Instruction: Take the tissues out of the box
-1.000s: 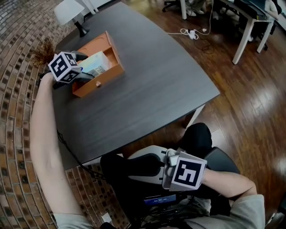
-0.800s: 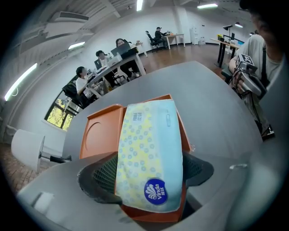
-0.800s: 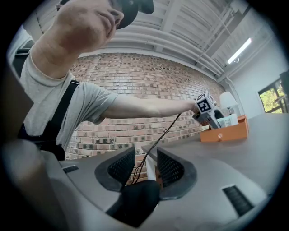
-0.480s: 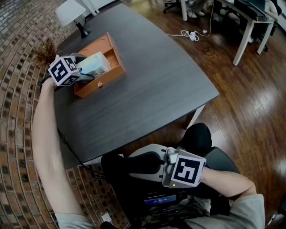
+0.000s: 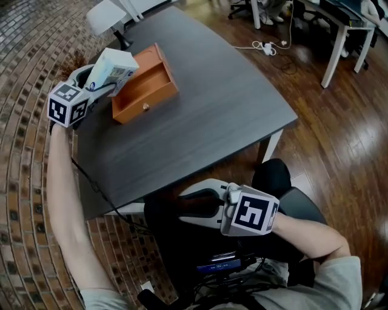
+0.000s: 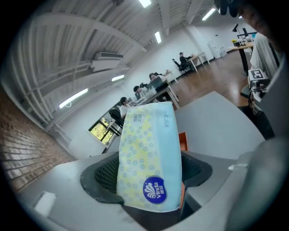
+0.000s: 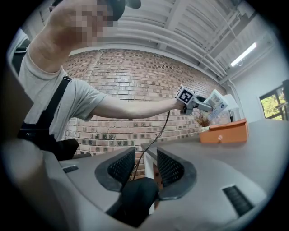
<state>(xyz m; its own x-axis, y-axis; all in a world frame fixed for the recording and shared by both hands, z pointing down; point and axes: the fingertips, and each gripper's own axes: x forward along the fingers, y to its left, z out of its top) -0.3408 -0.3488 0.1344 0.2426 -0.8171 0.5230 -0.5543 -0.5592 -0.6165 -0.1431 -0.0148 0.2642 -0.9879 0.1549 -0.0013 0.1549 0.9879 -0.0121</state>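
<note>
A tissue pack (image 5: 112, 69), pale blue and yellow with a round blue logo, hangs in the air to the left of the orange wooden box (image 5: 148, 104). My left gripper (image 5: 104, 82) is shut on the pack's lower end. In the left gripper view the tissue pack (image 6: 149, 158) stands upright between the pads of the left gripper (image 6: 146, 177), and a sliver of the orange box (image 6: 183, 140) shows behind it. The box's inside looks empty. My right gripper (image 5: 185, 209) rests low over the person's lap. Its jaws stand a little apart with nothing between them, as the right gripper (image 7: 146, 164) shows in its own view.
The box sits near the far left corner of a dark table (image 5: 212, 103). A white lamp (image 5: 106, 15) and a dried plant (image 5: 73, 60) stand behind it. White desks (image 5: 339, 36) and a power strip (image 5: 267, 45) are on the wood floor to the right.
My left gripper has lifted the tissue pack up out of the orange box and carried it to the left. The right gripper has stayed over the lap.
</note>
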